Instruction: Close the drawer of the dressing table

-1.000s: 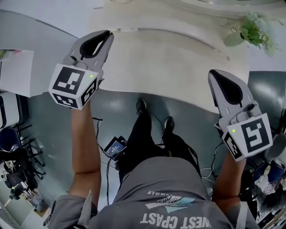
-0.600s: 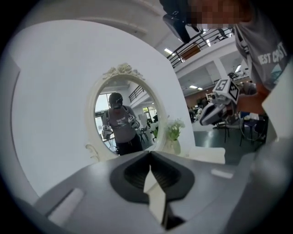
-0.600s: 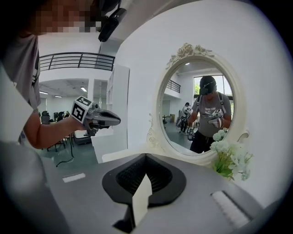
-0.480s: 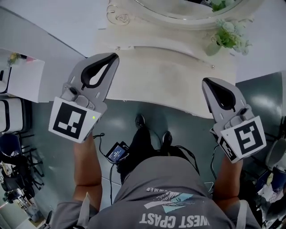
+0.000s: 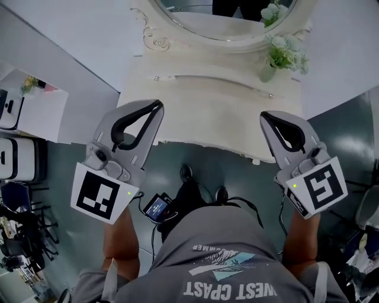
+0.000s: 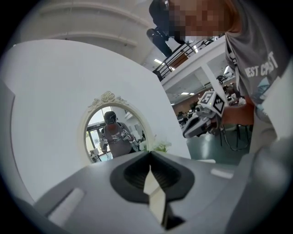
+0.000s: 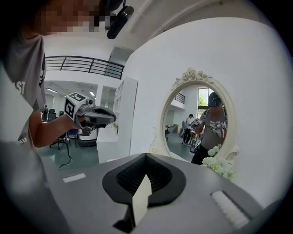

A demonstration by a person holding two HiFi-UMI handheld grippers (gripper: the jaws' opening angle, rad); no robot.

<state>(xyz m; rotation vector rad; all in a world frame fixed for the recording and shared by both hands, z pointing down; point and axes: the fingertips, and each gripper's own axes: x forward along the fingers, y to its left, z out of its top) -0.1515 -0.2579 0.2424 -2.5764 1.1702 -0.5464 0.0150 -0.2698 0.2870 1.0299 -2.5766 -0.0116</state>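
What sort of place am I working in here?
Probably a mock bedroom corner set up inside a large open office or lab hall. A white dressing table with an ornate oval mirror and a vase of flowers stands against a white partition, and an upper-level railing shows beyond it.

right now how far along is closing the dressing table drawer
Looks done: no drawer sticks out past the front edge of the dressing table. In hand: nothing; the left gripper and right gripper are shut and empty. Left: nothing visible.
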